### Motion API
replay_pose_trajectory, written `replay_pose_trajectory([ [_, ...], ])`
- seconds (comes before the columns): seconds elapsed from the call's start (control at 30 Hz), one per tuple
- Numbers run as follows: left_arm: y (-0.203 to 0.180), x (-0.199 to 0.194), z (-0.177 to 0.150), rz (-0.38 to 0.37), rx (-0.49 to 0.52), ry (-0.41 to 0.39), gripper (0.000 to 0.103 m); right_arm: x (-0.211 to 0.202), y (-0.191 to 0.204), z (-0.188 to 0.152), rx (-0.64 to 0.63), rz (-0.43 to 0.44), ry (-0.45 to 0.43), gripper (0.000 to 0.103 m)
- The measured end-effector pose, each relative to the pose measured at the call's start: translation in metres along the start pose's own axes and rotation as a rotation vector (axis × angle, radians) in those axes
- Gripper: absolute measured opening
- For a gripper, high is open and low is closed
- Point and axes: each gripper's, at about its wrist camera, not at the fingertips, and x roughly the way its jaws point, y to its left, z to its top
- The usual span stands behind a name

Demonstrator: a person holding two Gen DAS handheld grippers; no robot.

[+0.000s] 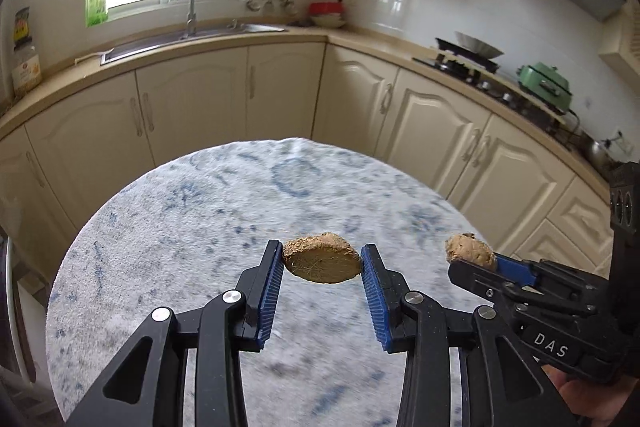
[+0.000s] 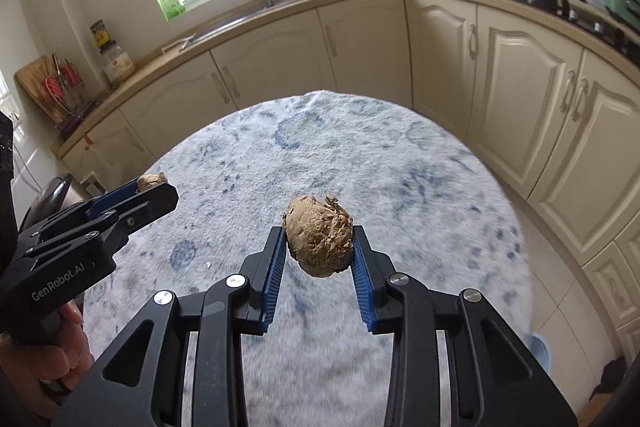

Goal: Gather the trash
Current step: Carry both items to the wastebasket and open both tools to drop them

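My left gripper [image 1: 321,259] is shut on a flat, oval brown husk piece [image 1: 321,258] with a fibrous cut face, held above the round table [image 1: 200,211]. My right gripper [image 2: 320,241] is shut on a rounder, crumpled brown lump [image 2: 319,235], also held above the table. The right gripper also shows at the right edge of the left wrist view [image 1: 486,261] with its lump [image 1: 470,249]. The left gripper shows at the left of the right wrist view [image 2: 154,187] with its piece [image 2: 152,181].
The table wears a white cloth with blue blotches [image 2: 360,155]. Cream cabinets [image 1: 280,87] curve behind it, with a sink [image 1: 192,35] under a window and a stove [image 1: 464,61]. A dark rounded bin-like object [image 2: 52,195] sits low beside the table.
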Motion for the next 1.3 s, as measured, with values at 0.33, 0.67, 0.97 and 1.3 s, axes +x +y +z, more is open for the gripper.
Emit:
replay_pose_trajectory([
  [0.33,-0.06,-0.113,-0.063,-0.084,0.095,-0.08,0.035,-0.104,-0.031,-0.023,0.051,-0.042,-0.149,0.032],
  [0.67,-0.143,-0.136,-0.071,-0.209,0.199,-0.085,0.035,-0.17,-0.096,-0.052,0.161,-0.144,-0.234,0.033],
  [0.97,-0.25,-0.096,-0.08,-0.363,0.327,0.014,0.035,-0.215,-0.184,-0.094,0.324,-0.305,-0.258,0.033],
  [1.3,-0.345,-0.029,-0.111,-0.476,0.41,0.189,0.035,-0.219,-0.28,-0.148,0.512,-0.444,-0.181,0.033],
])
